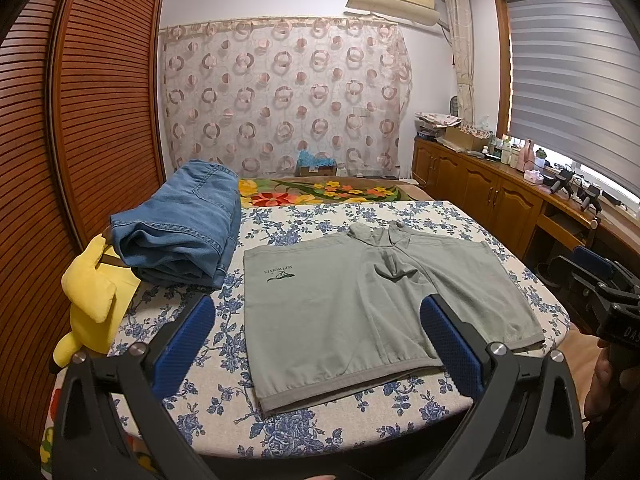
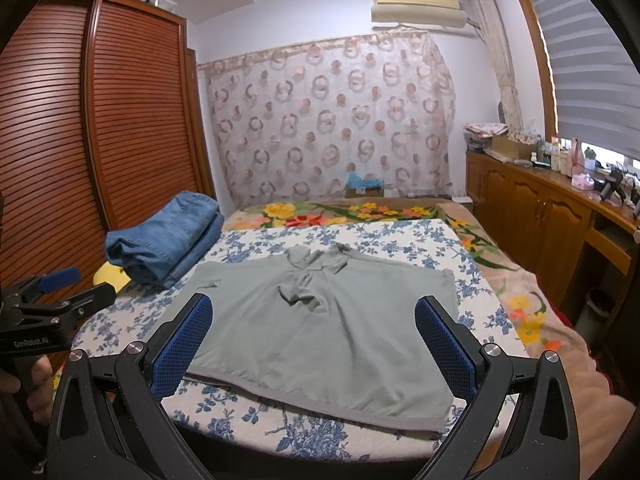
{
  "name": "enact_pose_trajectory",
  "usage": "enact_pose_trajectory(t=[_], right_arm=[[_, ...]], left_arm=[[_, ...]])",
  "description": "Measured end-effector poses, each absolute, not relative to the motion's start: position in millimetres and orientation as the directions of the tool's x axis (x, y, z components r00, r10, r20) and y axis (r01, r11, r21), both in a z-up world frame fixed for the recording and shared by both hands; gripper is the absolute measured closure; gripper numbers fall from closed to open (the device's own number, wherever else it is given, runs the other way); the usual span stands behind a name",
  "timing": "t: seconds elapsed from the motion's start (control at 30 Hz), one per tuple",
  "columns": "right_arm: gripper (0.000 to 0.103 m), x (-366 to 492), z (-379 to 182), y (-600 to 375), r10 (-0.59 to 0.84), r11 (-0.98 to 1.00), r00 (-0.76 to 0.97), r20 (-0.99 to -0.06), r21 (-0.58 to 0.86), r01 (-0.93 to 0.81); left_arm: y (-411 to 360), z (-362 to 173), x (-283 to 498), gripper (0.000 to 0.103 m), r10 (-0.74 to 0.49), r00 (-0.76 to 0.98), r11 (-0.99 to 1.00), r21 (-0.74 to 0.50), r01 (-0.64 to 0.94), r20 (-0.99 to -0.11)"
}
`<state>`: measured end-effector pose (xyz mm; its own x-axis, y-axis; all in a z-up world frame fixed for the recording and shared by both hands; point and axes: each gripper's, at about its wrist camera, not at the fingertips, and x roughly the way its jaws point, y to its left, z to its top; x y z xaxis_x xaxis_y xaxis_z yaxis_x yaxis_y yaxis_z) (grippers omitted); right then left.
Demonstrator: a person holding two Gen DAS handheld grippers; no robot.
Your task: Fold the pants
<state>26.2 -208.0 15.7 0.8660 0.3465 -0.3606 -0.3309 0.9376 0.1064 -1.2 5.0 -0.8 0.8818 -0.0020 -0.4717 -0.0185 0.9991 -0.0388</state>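
Grey-green shorts (image 1: 360, 312) (image 2: 320, 328) lie spread flat on the blue-flowered table cloth (image 1: 224, 360) (image 2: 256, 240), both leg hems toward me and the waist at the far end. A dark logo sits on the left leg. My left gripper (image 1: 318, 326) hovers open above the near left hem, nothing between its blue pads. My right gripper (image 2: 314, 326) is open too, held over the near edge of the shorts. In the left wrist view the right gripper (image 1: 600, 280) shows at the right edge, and the left gripper (image 2: 60, 284) appears at the left edge of the right wrist view.
Folded blue jeans (image 1: 184, 224) (image 2: 168, 236) lie at the table's far left, with a yellow plush toy (image 1: 92, 300) beside them. A louvred wooden wardrobe (image 1: 80, 120) stands on the left. A flowered bed cover (image 2: 500, 272) runs behind and right, and wooden cabinets (image 1: 480, 188) line the window wall.
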Motion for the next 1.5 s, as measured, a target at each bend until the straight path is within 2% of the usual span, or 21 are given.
enact_pose_trajectory(t=[1.07,1.5], right_arm=[[0.0,26,17,-209,0.348,0.937,0.864,-0.363,0.113,-0.33],[0.0,32,1,-203,0.355,0.934,0.844,-0.402,0.11,-0.34]], left_arm=[[2,-1,-4,0.0,-0.003,0.884,0.999,-0.043,-0.019,-0.468],[9,-22,6,0.0,0.002,0.855,0.998,-0.054,-0.035,-0.519]])
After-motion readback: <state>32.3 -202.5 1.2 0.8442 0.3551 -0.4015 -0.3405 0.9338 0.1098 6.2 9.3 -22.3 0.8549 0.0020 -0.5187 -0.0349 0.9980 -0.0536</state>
